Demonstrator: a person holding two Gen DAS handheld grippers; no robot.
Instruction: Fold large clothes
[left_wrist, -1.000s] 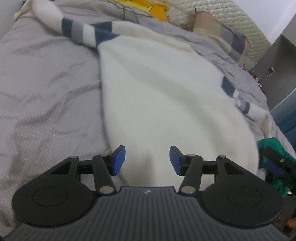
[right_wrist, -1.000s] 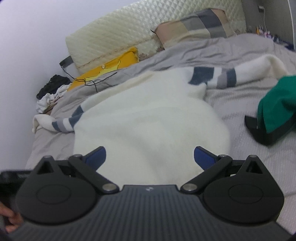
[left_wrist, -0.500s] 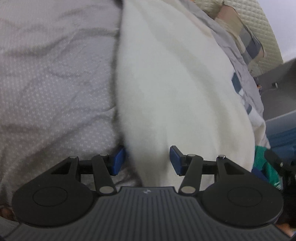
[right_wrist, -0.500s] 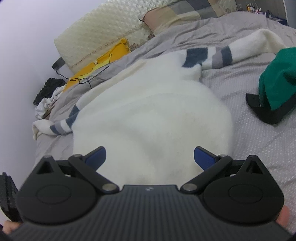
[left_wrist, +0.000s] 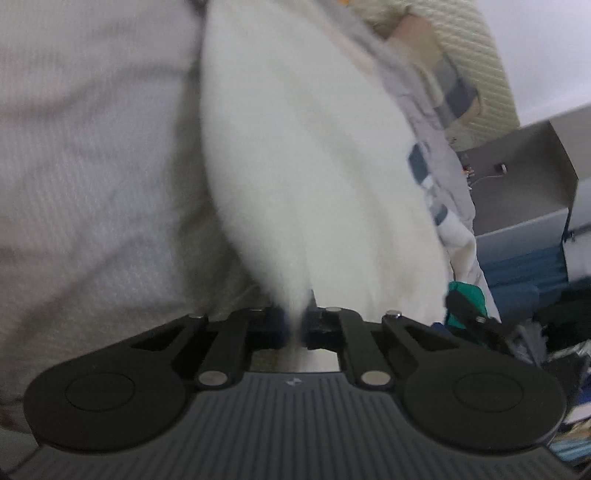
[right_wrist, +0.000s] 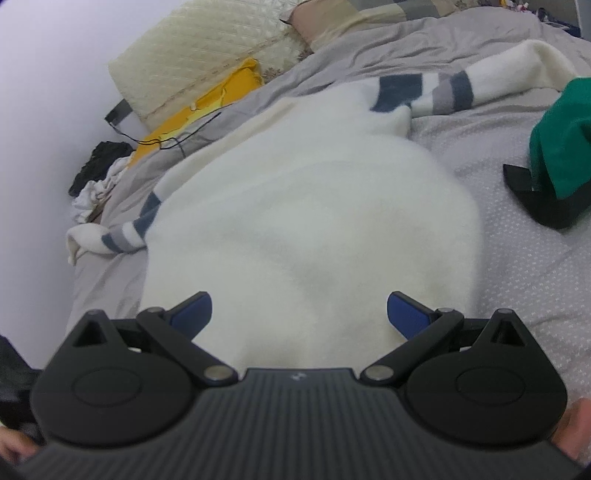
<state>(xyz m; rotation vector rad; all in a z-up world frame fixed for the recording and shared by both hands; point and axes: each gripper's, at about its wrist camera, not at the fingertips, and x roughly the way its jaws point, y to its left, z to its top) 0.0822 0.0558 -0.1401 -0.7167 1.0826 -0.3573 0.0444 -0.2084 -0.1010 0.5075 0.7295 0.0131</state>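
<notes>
A large white fleece sweater (right_wrist: 306, 206) with blue and grey striped sleeves (right_wrist: 424, 92) lies spread on the grey bed sheet (right_wrist: 524, 280). In the left wrist view the sweater (left_wrist: 306, 155) runs away from me, and my left gripper (left_wrist: 297, 325) is shut on its near hem, pinching a fold of white fabric between the jaws. My right gripper (right_wrist: 299, 310) is open wide, its blue pads on either side of the sweater's near hem, low over the fabric.
A green garment with a black strap (right_wrist: 554, 155) lies on the bed at the right. A quilted cream pillow (right_wrist: 199, 62), a yellow cushion (right_wrist: 207, 107) with a black cable and a patchwork pillow (right_wrist: 362, 18) lie at the head. Dark clothes (right_wrist: 99, 166) sit at the left.
My left gripper went from open over the hem to shut on the sweater's edge. My right gripper stayed open and moved closer over the sweater.
</notes>
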